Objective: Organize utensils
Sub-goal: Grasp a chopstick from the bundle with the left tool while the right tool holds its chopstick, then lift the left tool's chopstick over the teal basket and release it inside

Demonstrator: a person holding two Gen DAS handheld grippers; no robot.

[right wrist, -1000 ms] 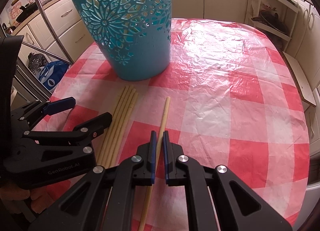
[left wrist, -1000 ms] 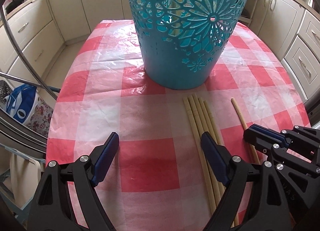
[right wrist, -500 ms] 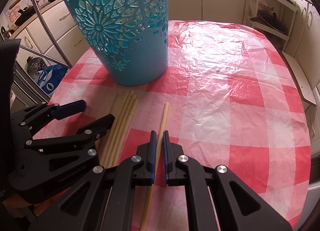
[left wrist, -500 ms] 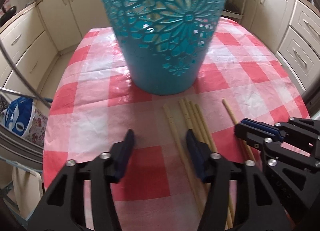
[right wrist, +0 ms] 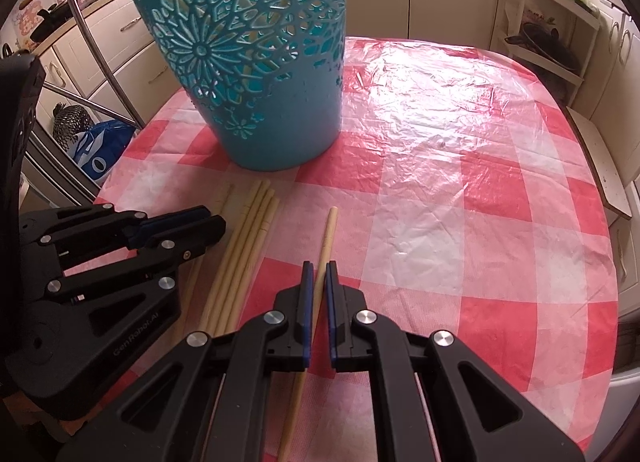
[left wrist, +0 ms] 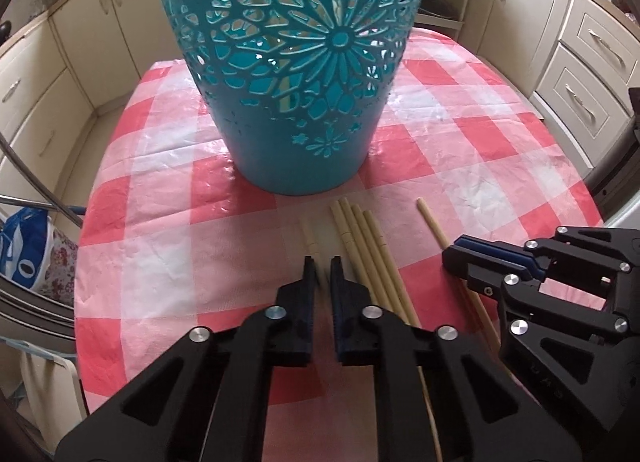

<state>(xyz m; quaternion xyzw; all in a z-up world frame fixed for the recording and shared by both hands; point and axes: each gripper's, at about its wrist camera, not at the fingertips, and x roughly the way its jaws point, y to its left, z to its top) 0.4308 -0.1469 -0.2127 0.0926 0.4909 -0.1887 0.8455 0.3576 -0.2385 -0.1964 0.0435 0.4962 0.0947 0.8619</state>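
Checked tablecloth [right wrist: 440, 201]; only right view shows shelf rack [right wrist: 552, 33].

Teal, red check and pale wood

The basket [left wrist: 288, 73] was teal with cut-out flower patterns; the tablecloth [right wrist: 460, 221] was red, pink and white checks; the chopsticks [left wrist: 372, 254] were pale tan; lower frame, black grippers had blue pads [right wrist: 306, 302].

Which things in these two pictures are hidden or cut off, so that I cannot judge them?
- Basket: rim cut off by the top edge, left wrist view; its inside is unseen.
- Left gripper: its chopstick vanishes between the fingers.
- Right gripper: lower end of its chopstick leaves the bottom edge, right wrist view.
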